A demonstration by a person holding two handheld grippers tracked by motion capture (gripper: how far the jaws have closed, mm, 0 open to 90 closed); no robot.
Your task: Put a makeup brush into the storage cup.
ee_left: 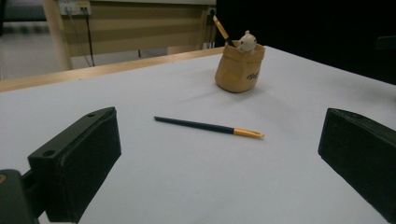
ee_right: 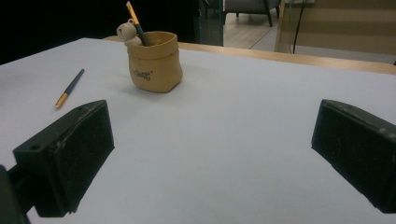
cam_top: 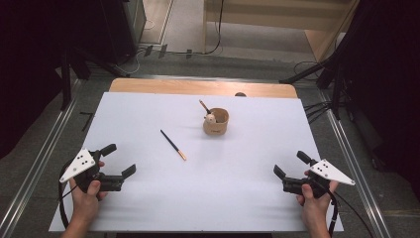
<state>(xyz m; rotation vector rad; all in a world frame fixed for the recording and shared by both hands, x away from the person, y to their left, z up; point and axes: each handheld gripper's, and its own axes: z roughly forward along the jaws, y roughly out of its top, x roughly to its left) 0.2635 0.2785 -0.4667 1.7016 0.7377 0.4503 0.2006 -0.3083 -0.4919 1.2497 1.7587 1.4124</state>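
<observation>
**Q:** Two grippers, one loose pen: how do they stand to each other?

**A:** Both of my tools sit low in the high view, my left gripper (cam_top: 120, 159) at lower left and my right gripper (cam_top: 289, 165) at lower right, each with jaws spread wide and holding nothing. The pen (cam_top: 173, 145) lies flat on the white table (cam_top: 148, 198), centre-left of the frame, well apart from both.

**Q:** Its long axis?

**A:** Diagonal: dark end toward upper left, orange tip toward lower right. In the left gripper view the pen (ee_left: 208, 127) lies nearly crosswise between my jaws.

**Q:** Which hand is nearer?

**A:** The left, I judge. The tan pen pot (cam_top: 216, 122), upper centre, already holds another pen (cam_top: 203, 105) and stands beyond the loose one.
</observation>
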